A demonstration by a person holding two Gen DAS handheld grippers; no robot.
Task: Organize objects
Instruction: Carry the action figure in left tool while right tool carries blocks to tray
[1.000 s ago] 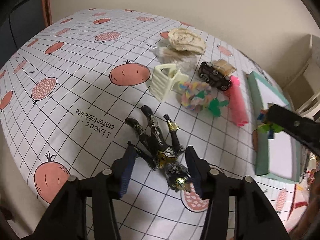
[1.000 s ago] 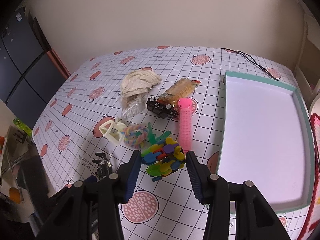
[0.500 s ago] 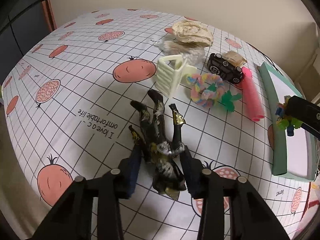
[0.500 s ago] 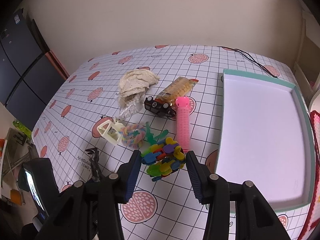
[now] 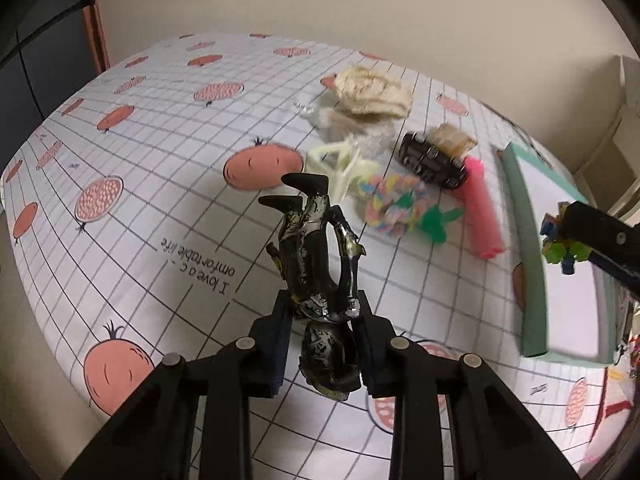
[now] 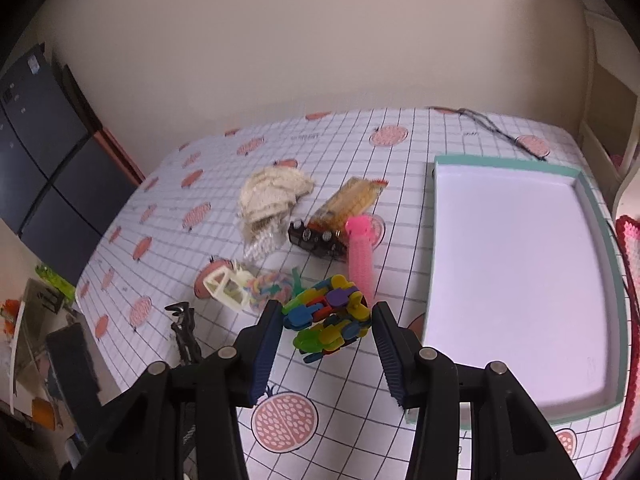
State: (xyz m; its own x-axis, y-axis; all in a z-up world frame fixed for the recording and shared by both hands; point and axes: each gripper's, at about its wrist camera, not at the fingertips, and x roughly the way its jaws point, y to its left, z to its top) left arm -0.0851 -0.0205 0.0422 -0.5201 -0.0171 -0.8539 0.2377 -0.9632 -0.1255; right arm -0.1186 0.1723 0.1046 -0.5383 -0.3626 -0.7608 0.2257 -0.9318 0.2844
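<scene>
Change: the left gripper [image 5: 322,344] has narrowed onto the black-and-gold figure [image 5: 316,264] and raised it off the cloth; a second ago its jaws stood wide to either side of the figure, which lay flat.
Table [image 6: 320,152]: covered in a white grid cloth printed with pomegranates; it carries everything below.
Tray [image 6: 600,248]: teal-rimmed, white inside, along the table's right edge in the right wrist view; nothing lies in it.
Cream cloth bundle [image 6: 274,192]: toward the far edge, atop a clear bag [image 6: 262,240] of small pieces.
Snack packet [image 6: 352,200]: just right of the bundle, its near end against the toy car [image 6: 318,238].
Pink ribbed tube [image 6: 360,256]: beside the car, running toward the near edge, between the pile and the tray.
Cream plastic frame [image 6: 224,288]: near the table's left edge, touching the pastel braided ring [image 6: 268,286].
Green plastic piece [image 5: 436,216]: just beside the ring.
Left tongs: narrow, both pads pressed on the figure's torso; its legs point toward the far edge, blurred.
Right tongs: right gripper [image 6: 326,326] holds the bright block cluster [image 6: 328,316] between its pads, above the cloth, just left of the tray's near corner.
Task things: figure in the left gripper, block cluster in the right.
</scene>
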